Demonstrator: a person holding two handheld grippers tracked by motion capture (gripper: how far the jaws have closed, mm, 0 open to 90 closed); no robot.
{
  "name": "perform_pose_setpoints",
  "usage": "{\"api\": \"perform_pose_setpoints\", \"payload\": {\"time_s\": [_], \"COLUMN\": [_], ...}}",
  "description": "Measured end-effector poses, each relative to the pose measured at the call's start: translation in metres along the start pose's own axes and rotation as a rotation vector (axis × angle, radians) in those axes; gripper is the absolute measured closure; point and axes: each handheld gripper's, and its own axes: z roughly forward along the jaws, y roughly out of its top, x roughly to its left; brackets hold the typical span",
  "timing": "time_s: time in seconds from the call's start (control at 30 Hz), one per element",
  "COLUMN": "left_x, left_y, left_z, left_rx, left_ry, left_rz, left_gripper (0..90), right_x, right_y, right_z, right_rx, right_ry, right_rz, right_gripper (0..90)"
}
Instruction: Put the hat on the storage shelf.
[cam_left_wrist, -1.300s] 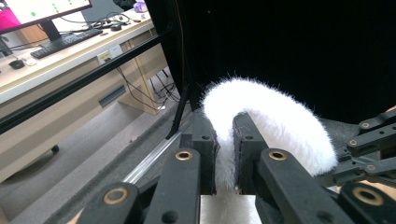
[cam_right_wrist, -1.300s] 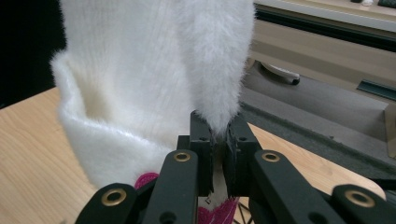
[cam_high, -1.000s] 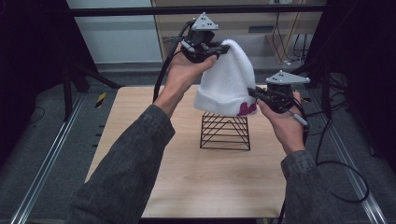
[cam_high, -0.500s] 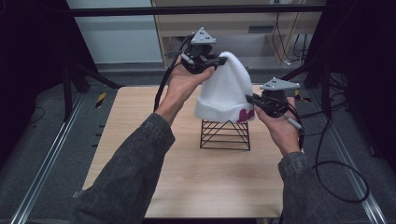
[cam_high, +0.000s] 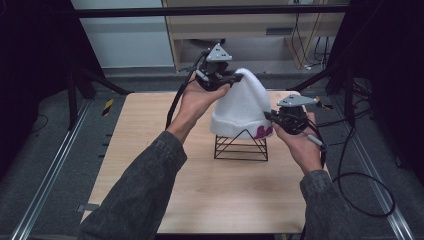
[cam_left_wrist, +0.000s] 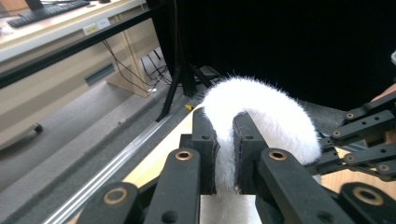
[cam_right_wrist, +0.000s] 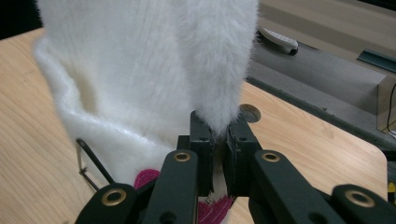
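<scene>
- Change over the last second: the white fuzzy hat (cam_high: 241, 107) has come down and a little nearer in the high view. A second ago its cuff hung above the top of the black wire stand (cam_high: 241, 146); now the cuff drapes over the stand's upper bars. Both hands have dropped with it.
- Meaning for the work: the hat appears to be in the course of being seated on the stand. The lowering looks largely done, but neither grip has been let go, so the placement is judged unfinished.
- Left gripper (cam_high: 231, 78): held high at the far side of the hat, jaws closed to a narrow gap on the hat's crown. In the left gripper view a fold of white pile (cam_left_wrist: 254, 109) is pinched between the two pads and arches over them.
- Right gripper (cam_high: 270, 118): lower, at the right of the hat, jaws likewise nearly closed on the cuff edge (cam_right_wrist: 219, 116), close to the pink embroidery (cam_right_wrist: 149, 179).
- Position of the hat: stretched between the two grippers, crown up and leaning left, cuff touching the stand, which rests near the middle of the wooden table (cam_high: 150, 150).
- A bar of the stand (cam_right_wrist: 93, 161) shows just under the cuff in the right gripper view.
</scene>
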Motion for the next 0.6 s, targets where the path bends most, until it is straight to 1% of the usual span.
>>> {"api": "perform_pose_setpoints", "payload": {"time_s": [0.17,0.3,0.33,0.4,0.5,0.53,0.6], "left_x": [-0.004,-0.003,-0.003,-0.004,-0.006,-0.006,-0.006], "left_y": [-0.005,-0.010,-0.011,-0.014,-0.016,-0.018,-0.020], "left_z": [0.003,0.008,0.010,0.012,0.012,0.012,0.012], "left_rx": [0.025,0.040,0.040,0.042,0.049,0.054,0.058], "left_ry": [-0.003,-0.005,-0.006,-0.014,-0.018,-0.014,-0.014], "left_rz": [0.014,0.006,0.003,0.001,0.008,0.012,0.007], "left_gripper": [81.7,81.6,81.6,81.6,81.6,81.6,81.6], "right_x": [-0.002,-0.004,-0.004,-0.003,-0.003,-0.003,-0.003], "right_y": [-0.008,-0.015,-0.016,-0.019,-0.023,-0.025,-0.027], "right_z": [0.001,0.004,0.005,0.007,0.007,0.006,0.006], "right_rx": [0.008,0.022,0.025,0.031,0.040,0.040,0.042], "right_ry": [-0.008,-0.009,-0.009,-0.007,-0.004,-0.002,-0.003], "right_rz": [0.009,0.014,0.022,0.017,0.020,0.023,0.023], "right_gripper": [83.7,83.6,83.6,83.6,83.6,83.6,83.6]}}
